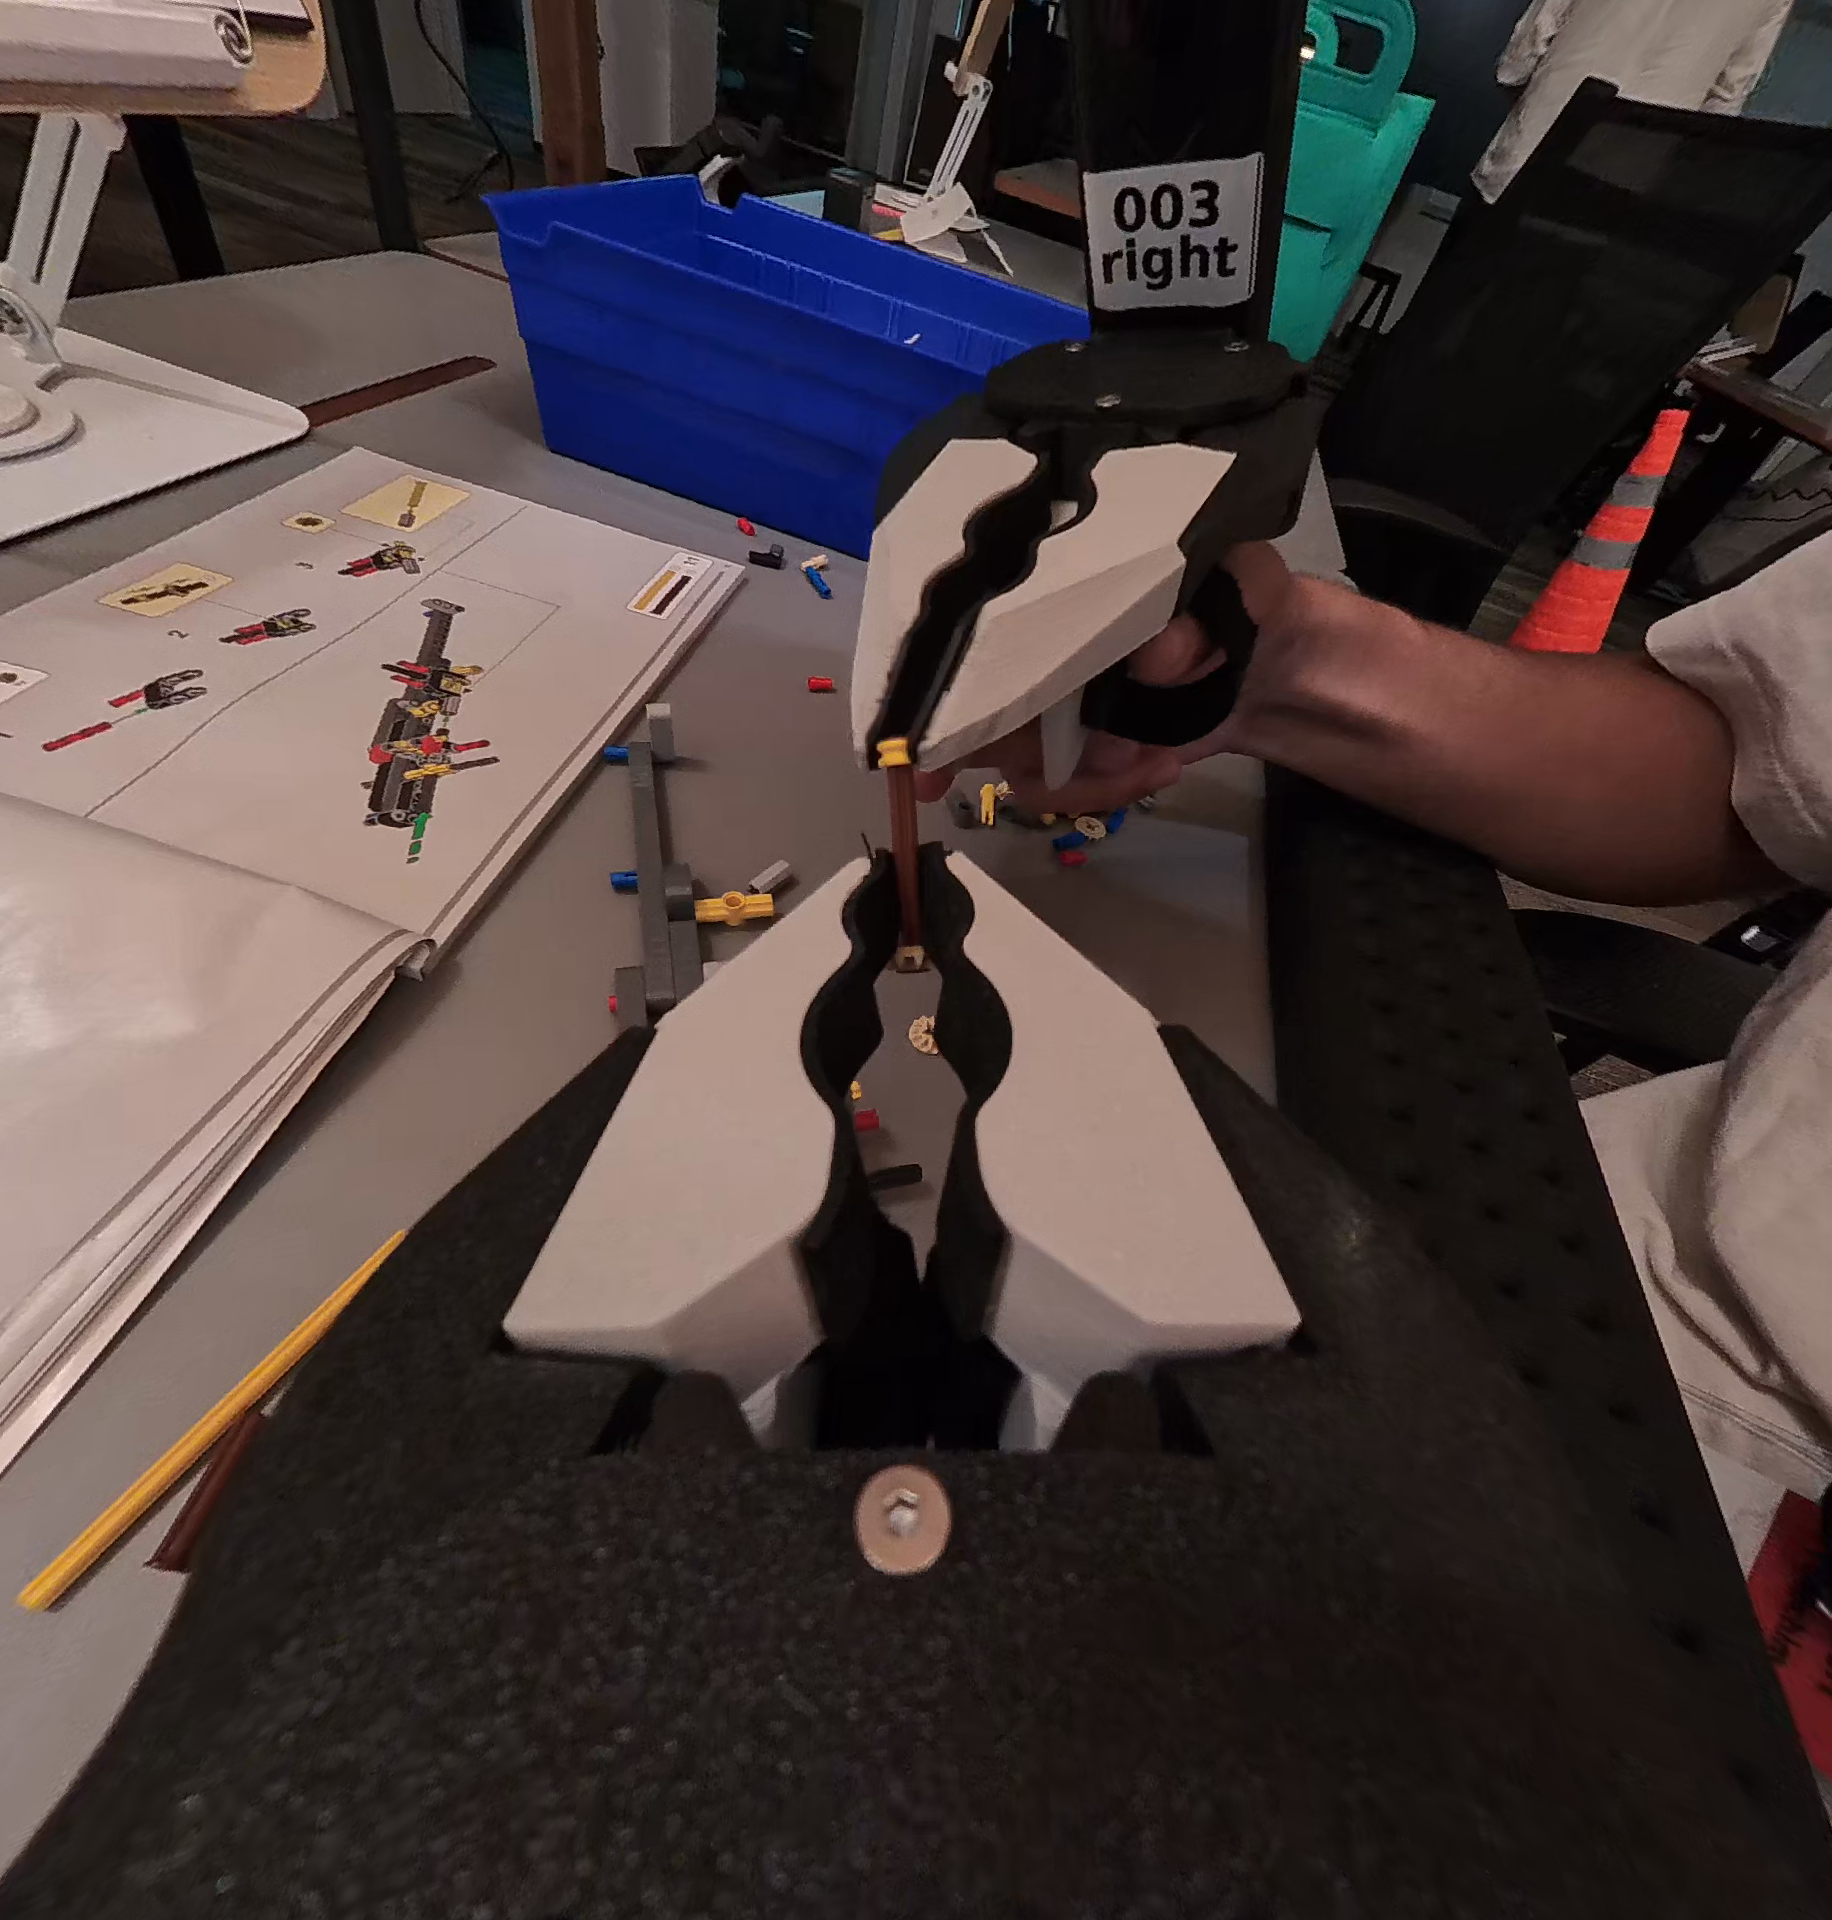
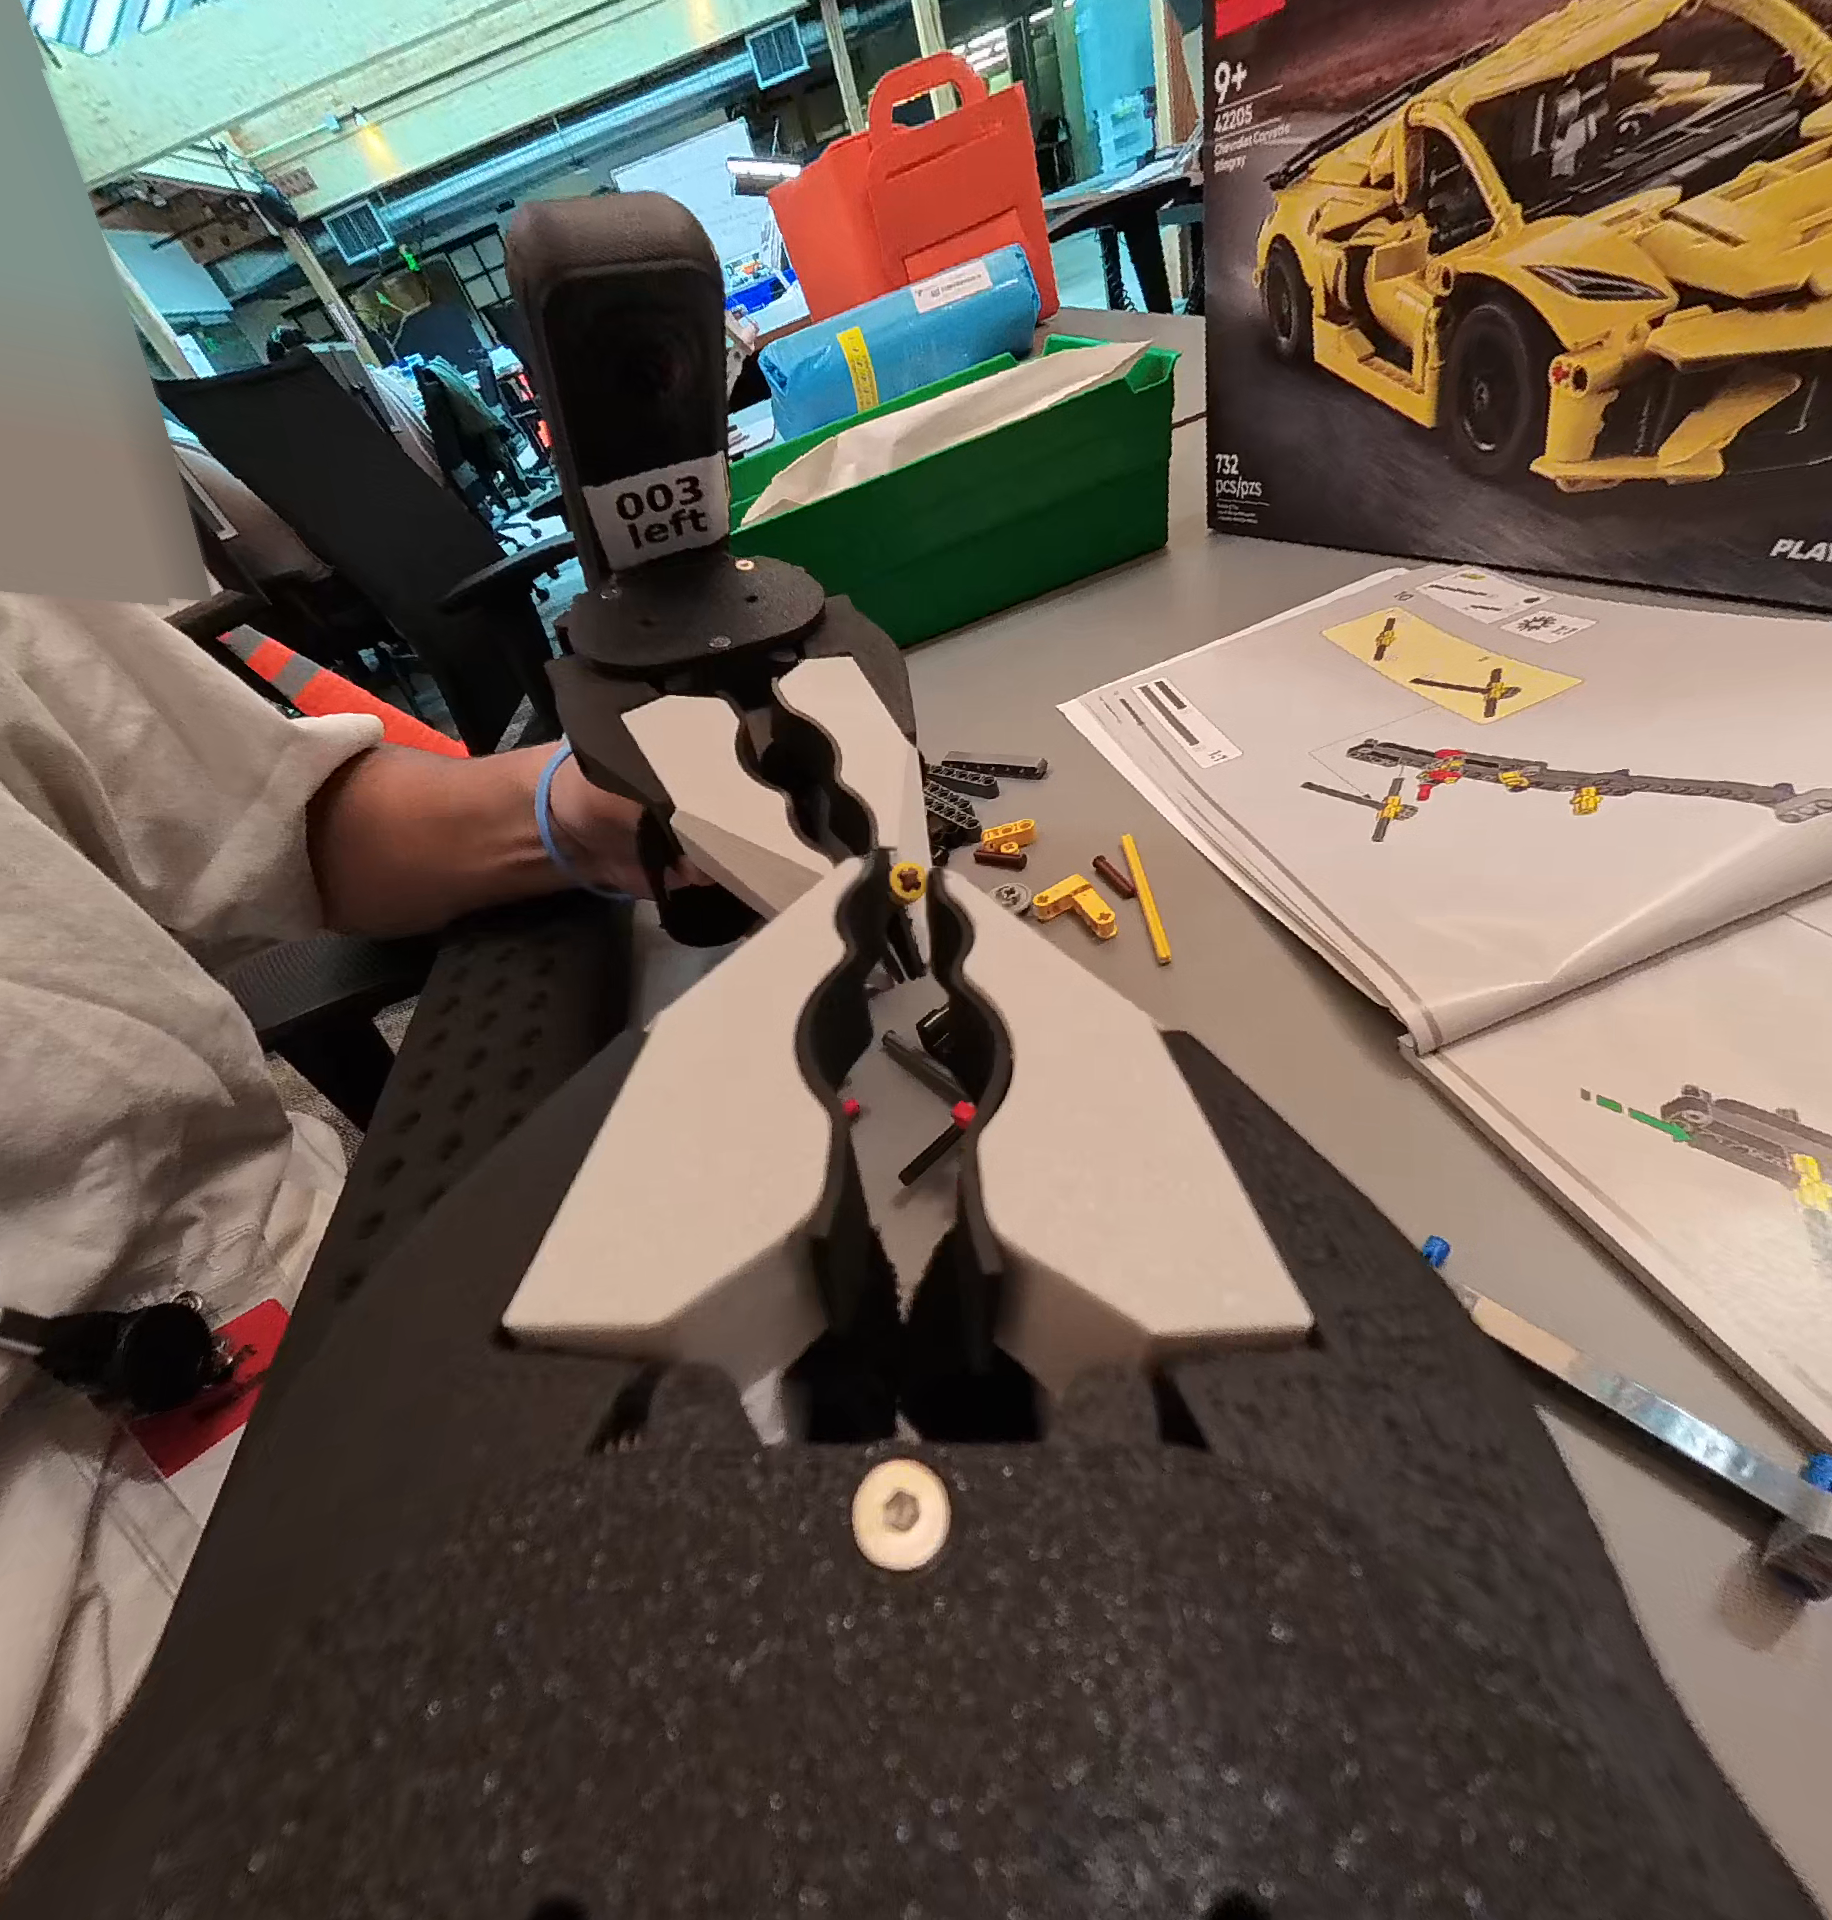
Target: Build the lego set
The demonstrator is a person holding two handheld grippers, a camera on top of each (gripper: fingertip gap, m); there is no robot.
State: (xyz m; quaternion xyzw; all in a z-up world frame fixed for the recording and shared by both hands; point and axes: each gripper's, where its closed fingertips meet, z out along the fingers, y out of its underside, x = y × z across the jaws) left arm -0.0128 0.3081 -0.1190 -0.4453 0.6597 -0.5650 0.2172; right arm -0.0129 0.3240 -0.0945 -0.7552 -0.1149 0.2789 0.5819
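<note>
My left gripper is shut on a thin brown axle, which stands nearly upright above the grey table. A small tan piece sits on the axle's lower end, between my fingers. My right gripper comes down from above and is shut on a yellow bush at the axle's top end. In the right wrist view the bush shows end-on between the right gripper's tips. The left gripper's fingers meet them from behind.
An open instruction booklet lies at the left, a blue bin behind it. A grey beam assembly, a long yellow axle and loose small pieces lie on the table. A green bin and the set's box stand at the back. The grippers are tip to tip, or close to it.
</note>
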